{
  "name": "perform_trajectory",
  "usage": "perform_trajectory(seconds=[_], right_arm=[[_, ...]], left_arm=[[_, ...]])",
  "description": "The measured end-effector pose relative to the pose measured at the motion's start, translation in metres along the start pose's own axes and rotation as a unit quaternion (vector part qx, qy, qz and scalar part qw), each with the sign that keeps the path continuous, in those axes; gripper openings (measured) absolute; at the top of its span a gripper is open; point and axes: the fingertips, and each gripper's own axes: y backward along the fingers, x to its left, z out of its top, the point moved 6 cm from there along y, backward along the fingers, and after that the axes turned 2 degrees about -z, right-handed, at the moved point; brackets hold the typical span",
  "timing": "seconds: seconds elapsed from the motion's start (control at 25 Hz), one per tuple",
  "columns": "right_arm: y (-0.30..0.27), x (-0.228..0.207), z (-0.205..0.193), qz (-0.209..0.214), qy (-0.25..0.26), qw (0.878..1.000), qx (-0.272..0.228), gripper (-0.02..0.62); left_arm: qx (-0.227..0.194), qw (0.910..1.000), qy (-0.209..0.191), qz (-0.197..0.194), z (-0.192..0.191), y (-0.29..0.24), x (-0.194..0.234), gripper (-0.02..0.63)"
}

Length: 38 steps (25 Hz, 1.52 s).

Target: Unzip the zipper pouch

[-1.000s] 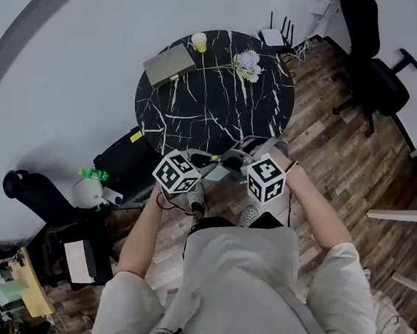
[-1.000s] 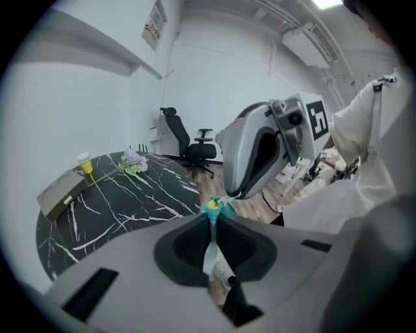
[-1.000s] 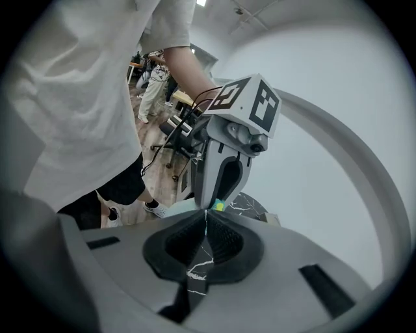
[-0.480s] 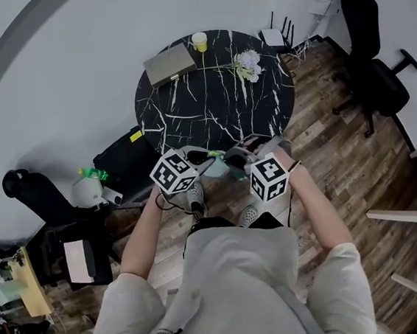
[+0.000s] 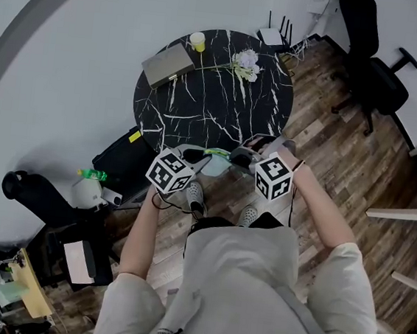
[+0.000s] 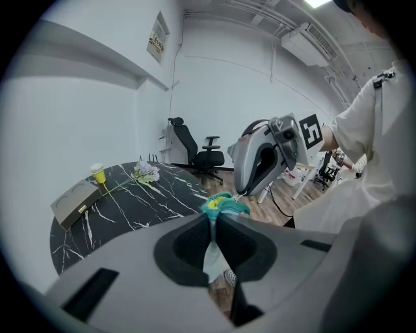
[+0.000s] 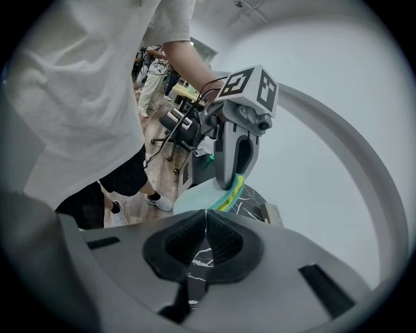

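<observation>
Pouch (image 6: 224,205), teal with a yellow-green zipper, is held in the air between both tongs, just off the near edge of the round black bench (image 5: 200,106). Left tongs (image 6: 213,220) are clamped on its fabric end; right tongs (image 7: 205,212) are closed tight at its zipper end, though what they pinch is too small to tell. Farther back on the bench lie a grey box (image 5: 169,63), flowers (image 5: 247,61) and a yellow cup (image 5: 198,41).

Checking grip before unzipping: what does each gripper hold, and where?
Both hold the zipper pouch: the left gripper clamps the fabric at one end of its zipper; the right gripper pinches the opposite end.
</observation>
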Motion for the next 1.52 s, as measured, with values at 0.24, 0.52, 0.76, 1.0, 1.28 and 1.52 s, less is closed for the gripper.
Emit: perform_trajectory(seconds=[0.24,0.52,0.76,1.0,1.28,1.52], right_arm=[[0.004,0.002,-0.005,0.003,-0.003,1.000,-0.002,0.011],[0.007,0.006,-0.015,0.008,-0.012,1.000,0.005,0.011],[0.012,0.009,-0.026,0.010,-0.021,1.000,0.015,0.011],[0.014,0.016,-0.036,0.017,-0.030,0.999,0.023,0.011],[0.013,0.017,-0.047,0.024,-0.050,0.998,0.029,0.012],[0.014,0.022,-0.055,0.039,-0.051,0.997,0.039,0.012]], left_arm=[[0.003,1.0000,-0.004,0.005,0.002,-0.002,0.002,0.038],[0.003,0.9999,0.002,0.014,0.002,-0.004,0.012,0.038],[0.002,0.9997,0.006,0.023,0.004,0.000,0.021,0.038],[0.001,0.9994,0.007,0.033,0.006,0.003,0.027,0.038],[-0.002,0.9992,0.007,0.040,0.002,0.001,0.030,0.038],[-0.007,0.9986,0.020,0.048,-0.002,0.005,0.035,0.038]])
